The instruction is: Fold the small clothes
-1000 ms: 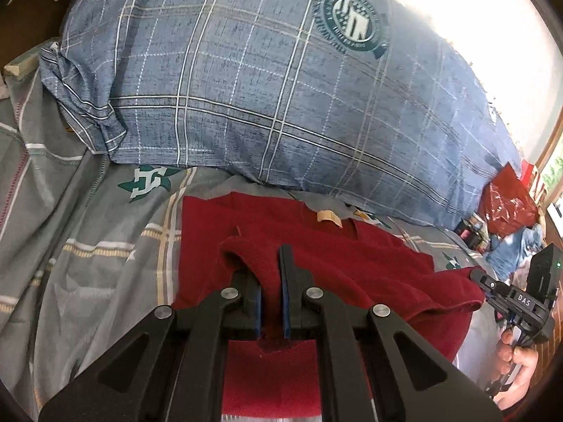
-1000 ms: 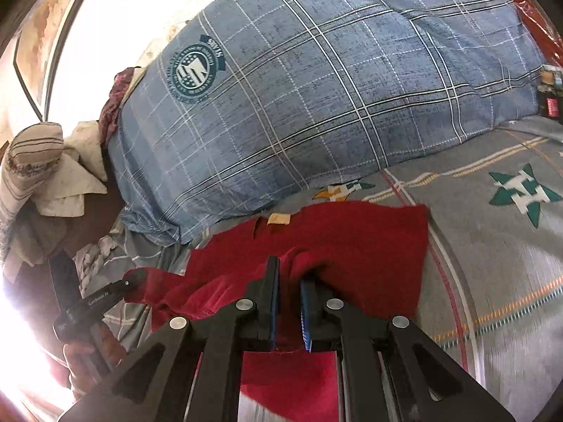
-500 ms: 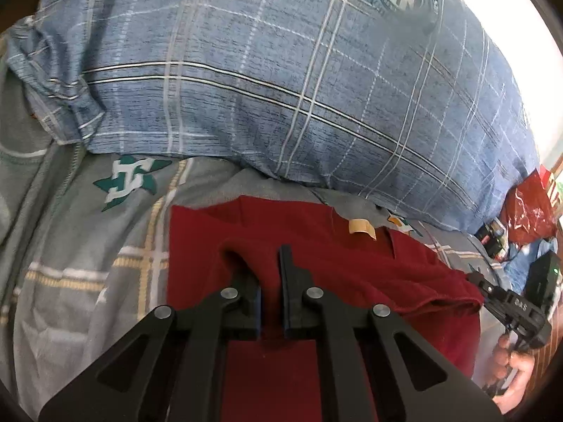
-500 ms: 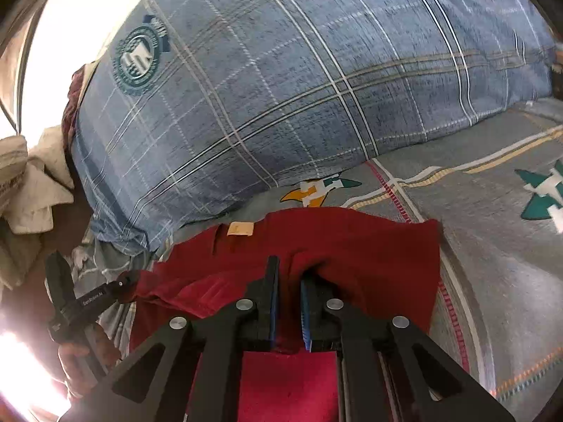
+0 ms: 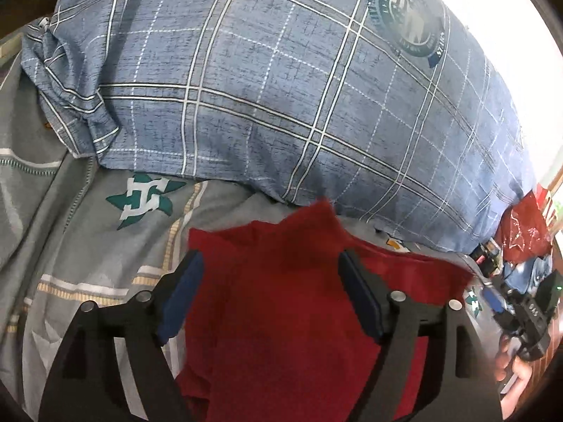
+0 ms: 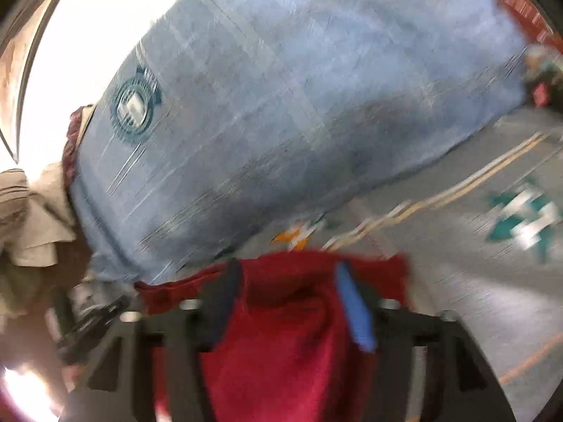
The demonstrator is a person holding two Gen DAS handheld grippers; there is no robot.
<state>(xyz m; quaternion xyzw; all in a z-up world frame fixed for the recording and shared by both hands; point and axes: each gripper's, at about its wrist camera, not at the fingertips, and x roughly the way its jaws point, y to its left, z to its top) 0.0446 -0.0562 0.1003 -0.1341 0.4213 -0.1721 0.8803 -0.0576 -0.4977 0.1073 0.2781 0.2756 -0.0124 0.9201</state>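
Round crest (image 5: 408, 21) on blue plaid pillow (image 5: 267, 105), lettering illegible.

Grey bedsheet (image 5: 88, 232) (teal star emblems), big blue plaid pillow (image 5: 281, 98) at far side, bright window glare (image 5: 492, 28) far right.

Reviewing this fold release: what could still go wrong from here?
Both jaws have just been opening. The red garment still bulges up between the left gripper pads, so it may snag and drag on withdrawal. Its far edge sits against the blue pillow, so it could bunch. The right gripper view is blurred.
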